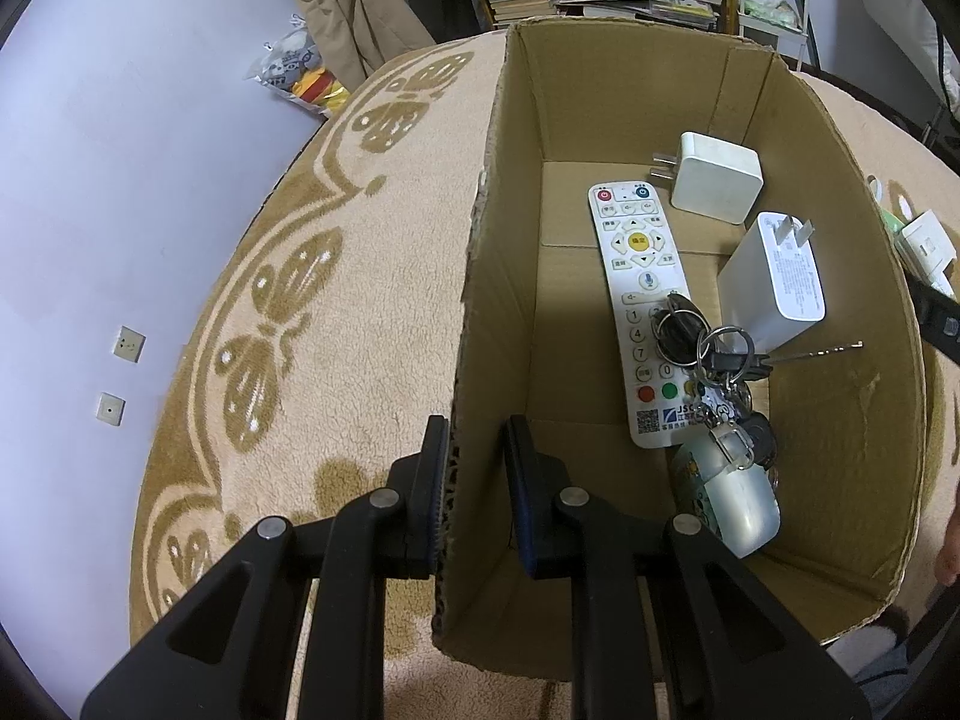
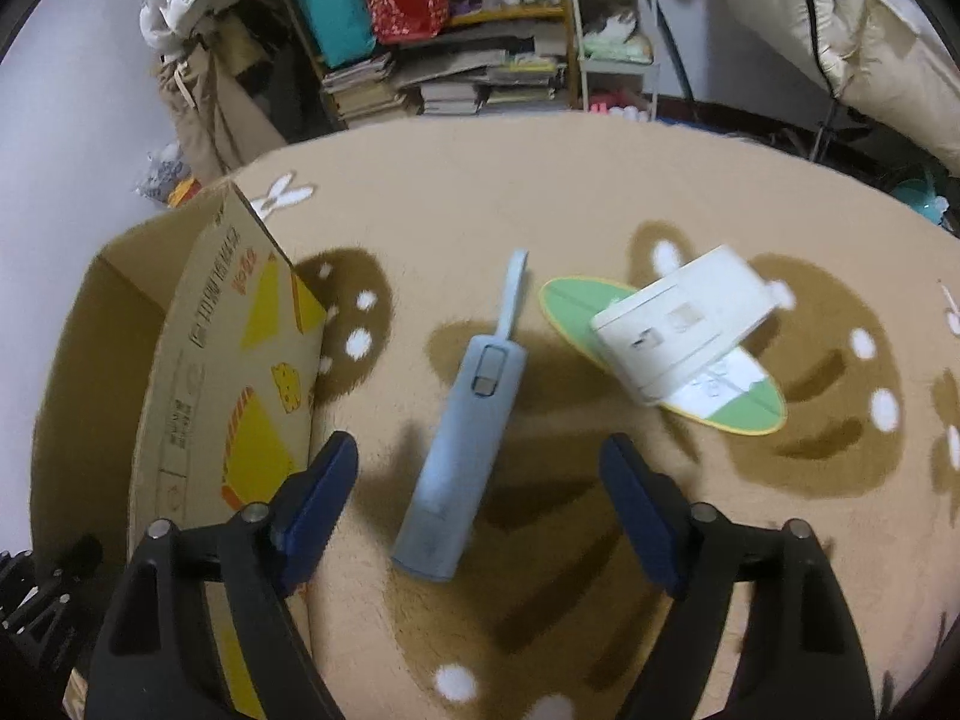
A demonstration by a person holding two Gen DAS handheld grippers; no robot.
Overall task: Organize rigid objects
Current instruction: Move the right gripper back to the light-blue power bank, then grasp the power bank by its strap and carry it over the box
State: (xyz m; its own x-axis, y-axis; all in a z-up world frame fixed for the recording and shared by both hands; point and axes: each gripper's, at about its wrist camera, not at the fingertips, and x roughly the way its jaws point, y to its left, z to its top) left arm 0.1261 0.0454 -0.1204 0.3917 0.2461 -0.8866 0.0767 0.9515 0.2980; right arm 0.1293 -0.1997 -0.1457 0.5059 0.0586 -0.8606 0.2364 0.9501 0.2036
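My left gripper [image 1: 477, 438] is shut on the left wall of the open cardboard box [image 1: 492, 276], one finger outside, one inside. In the box lie a white remote [image 1: 636, 300], a bunch of keys [image 1: 714, 360] with a pale fob, a thin drill bit [image 1: 822, 349] and two white chargers [image 1: 717, 177] [image 1: 774, 282]. My right gripper [image 2: 480, 474] is open above the rug, its fingers on either side of a light-blue handheld device [image 2: 468, 438] with a strap. A white box-shaped device [image 2: 684, 324] lies on a green oval card [image 2: 750, 414] to the right. The box [image 2: 198, 396] stands at the left.
A tan rug [image 2: 540, 210] with brown patterns covers the floor. Shelves with books and bags [image 2: 456, 78] stand at the back. A pale wall [image 1: 120, 180] is at the left. The white box-shaped device also shows past the box's right wall [image 1: 924, 240].
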